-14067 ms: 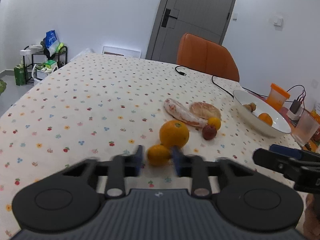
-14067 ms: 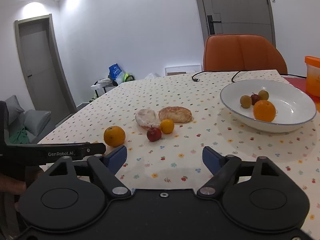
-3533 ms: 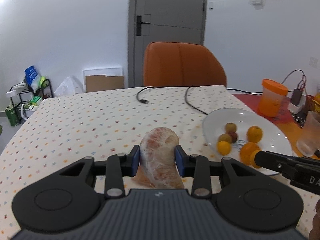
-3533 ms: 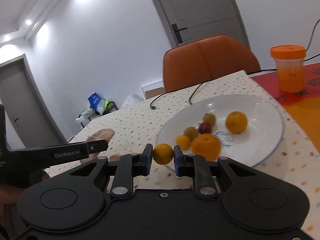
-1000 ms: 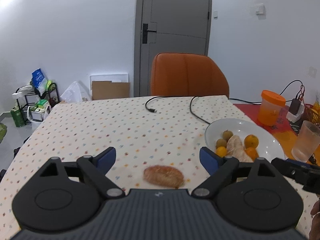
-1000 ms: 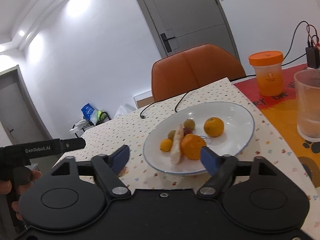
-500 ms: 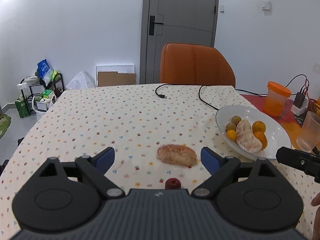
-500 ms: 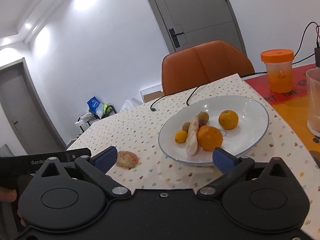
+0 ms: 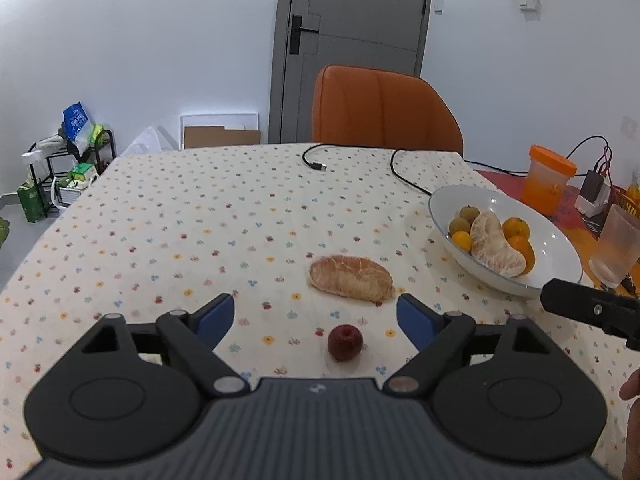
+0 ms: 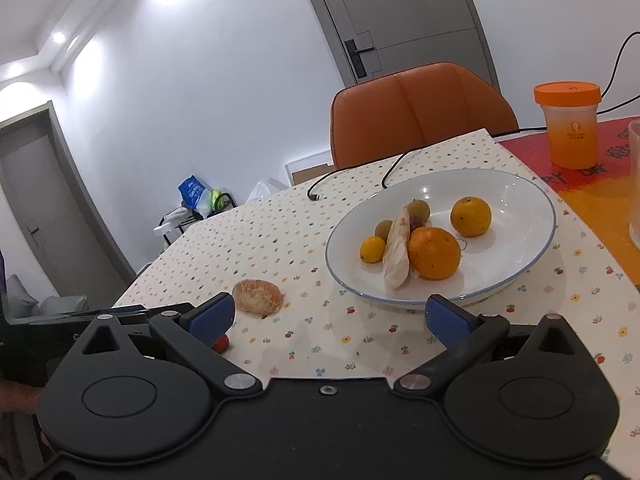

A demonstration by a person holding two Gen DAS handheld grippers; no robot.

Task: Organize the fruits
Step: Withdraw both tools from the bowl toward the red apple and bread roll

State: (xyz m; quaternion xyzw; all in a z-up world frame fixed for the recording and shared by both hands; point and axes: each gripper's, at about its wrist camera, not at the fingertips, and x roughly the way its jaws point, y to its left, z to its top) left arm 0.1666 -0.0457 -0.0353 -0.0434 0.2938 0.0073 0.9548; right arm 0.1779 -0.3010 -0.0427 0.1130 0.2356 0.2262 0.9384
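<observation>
A peeled pomelo segment (image 9: 351, 278) lies on the dotted tablecloth, with a small red fruit (image 9: 345, 342) nearer to me. My left gripper (image 9: 316, 318) hovers over them, its jaws closing but still wide apart, touching neither. The white bowl (image 9: 560, 252) at the right holds oranges, small brown fruits and another pomelo segment (image 9: 494, 246). My right gripper (image 10: 328, 318) stands wide open and empty in front of the bowl (image 10: 520, 208). From this side the loose segment (image 10: 258, 296) sits just beyond its left finger, and the red fruit (image 10: 221, 344) peeks out under that finger.
An orange chair (image 9: 384, 112) stands at the table's far side. Black cables (image 9: 400, 168) trail across the cloth. An orange-lidded cup (image 9: 550, 178) and a clear glass (image 9: 614, 248) stand on a red mat beyond the bowl. A cluttered rack (image 9: 68, 160) is on the floor at left.
My left gripper has sunk and drawn back, so the red fruit now shows between its fingers, which have narrowed a little. The right gripper opened wider and pulled back slightly from the bowl.
</observation>
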